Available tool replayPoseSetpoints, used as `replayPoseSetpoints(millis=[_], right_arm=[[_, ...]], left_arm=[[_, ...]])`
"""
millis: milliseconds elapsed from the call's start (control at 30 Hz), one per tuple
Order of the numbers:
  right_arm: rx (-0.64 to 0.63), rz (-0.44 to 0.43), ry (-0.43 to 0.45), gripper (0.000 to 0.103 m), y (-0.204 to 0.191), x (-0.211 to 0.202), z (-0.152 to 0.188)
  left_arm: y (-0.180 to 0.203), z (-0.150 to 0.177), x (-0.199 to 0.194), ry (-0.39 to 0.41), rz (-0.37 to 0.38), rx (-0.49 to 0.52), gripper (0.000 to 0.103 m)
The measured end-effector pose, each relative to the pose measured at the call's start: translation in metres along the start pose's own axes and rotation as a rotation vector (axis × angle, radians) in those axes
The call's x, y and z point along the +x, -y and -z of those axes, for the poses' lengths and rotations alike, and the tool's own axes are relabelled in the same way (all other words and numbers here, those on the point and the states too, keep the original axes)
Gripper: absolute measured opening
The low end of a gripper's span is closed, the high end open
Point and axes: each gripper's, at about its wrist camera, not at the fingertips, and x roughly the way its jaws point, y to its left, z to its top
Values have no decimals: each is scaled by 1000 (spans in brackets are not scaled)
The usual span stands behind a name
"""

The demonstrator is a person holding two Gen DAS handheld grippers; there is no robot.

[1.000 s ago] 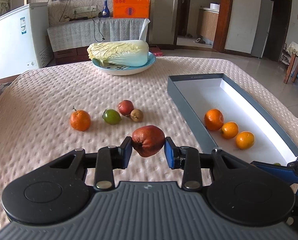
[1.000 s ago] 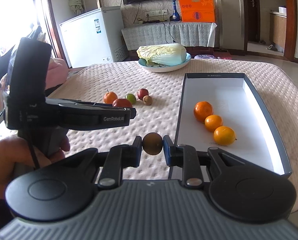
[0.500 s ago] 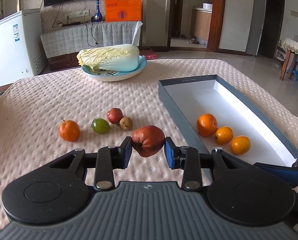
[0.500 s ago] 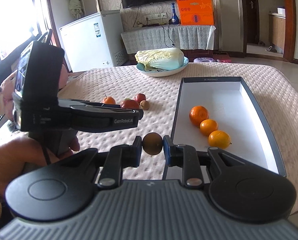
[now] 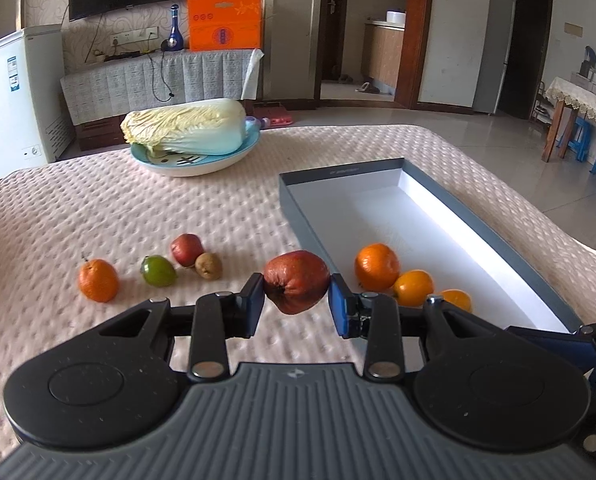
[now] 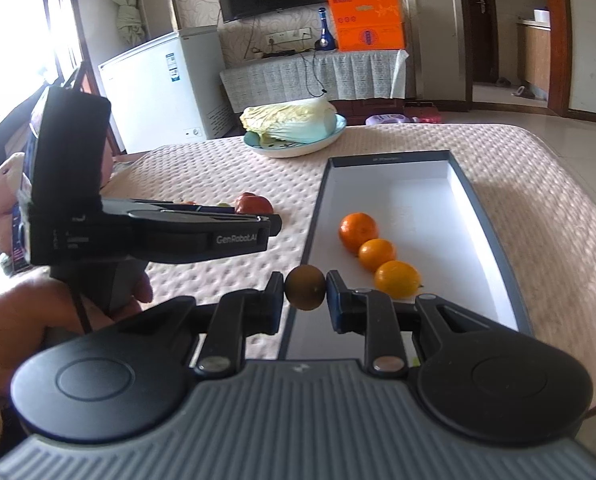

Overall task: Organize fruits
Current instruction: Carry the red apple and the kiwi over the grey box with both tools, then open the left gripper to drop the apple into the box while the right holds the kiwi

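Note:
My left gripper (image 5: pixel 296 301) is shut on a wrinkled red apple (image 5: pixel 296 287), held above the cloth just left of the grey box (image 5: pixel 317 226). My right gripper (image 6: pixel 305 295) is shut on a small brown round fruit (image 6: pixel 304 287), held over the box's near left edge (image 6: pixel 311 232). Three oranges (image 6: pixel 376 254) lie in a row in the box. On the cloth lie an orange (image 5: pixel 98 280), a green fruit (image 5: pixel 158 271), a red fruit (image 5: pixel 186 249) and a small brown fruit (image 5: pixel 208 265). The left gripper also shows in the right wrist view (image 6: pixel 272 226).
A blue plate (image 5: pixel 202 164) with a Chinese cabbage (image 5: pixel 186 127) stands at the table's far side. A white freezer (image 6: pixel 158 88) and a cloth-covered cabinet stand behind the table. The box's far half holds nothing.
Both grippers have lifted and drawn back slightly with their fruits; the left gripper has shifted right toward the box. The fruits on the cloth have not moved.

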Motion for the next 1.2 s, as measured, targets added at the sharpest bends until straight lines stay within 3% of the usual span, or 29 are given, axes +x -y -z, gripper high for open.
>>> replayPoseSetpoints(millis=[867,1067,1133,1200], right_arm=[[35,74,-45,26,35,-3,10],[44,80,-57,26,40,-1,11],[48,81,-57,26,42,-1,11],[55,83,-56,26,44,0,11]], left_arm=[[62,-16,42,1,108,12,40],[77,-16,50,-5,123,63,41],[81,-16,50,7,129,82,48],[83,-16,48,22,114,103,63]])
